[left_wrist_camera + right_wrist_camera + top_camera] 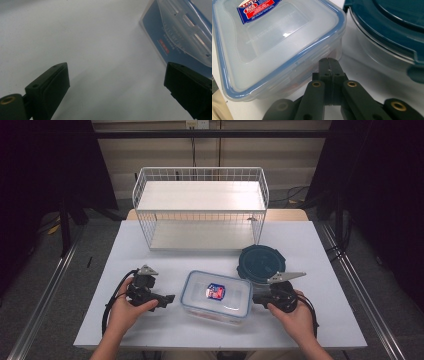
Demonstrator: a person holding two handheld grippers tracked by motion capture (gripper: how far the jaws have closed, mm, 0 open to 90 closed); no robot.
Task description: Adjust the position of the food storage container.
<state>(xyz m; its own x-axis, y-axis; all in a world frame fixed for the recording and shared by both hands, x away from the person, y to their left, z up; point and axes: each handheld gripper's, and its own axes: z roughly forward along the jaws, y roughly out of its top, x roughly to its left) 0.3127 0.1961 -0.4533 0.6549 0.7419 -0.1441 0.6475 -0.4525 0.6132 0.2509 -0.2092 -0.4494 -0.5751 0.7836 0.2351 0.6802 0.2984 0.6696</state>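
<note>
Looking down from the high view, a clear rectangular container [216,296] with a blue-rimmed lid lies near the front edge of the desk [150,260], midway between the hands. The left gripper [162,301] rests just off its left side, the right gripper [256,298] at its right side. A round dark-lidded container [261,264] sits just behind and to the right, and a white wire rack [200,210] stands along the back edge.

From the left gripper view, the jaws stand spread wide over bare desk, with the rectangular container's [180,32] side close to one jaw but not yet between them.

From the right gripper view, the jaws are pressed together with nothing between them, their tip against or just short of the container's [274,45] near wall below the lid rim; the round container [392,30] lies beside it.

By my reading, the work is barely begun: the lid is on, the box unlifted, and neither gripper has a grasp.
</note>
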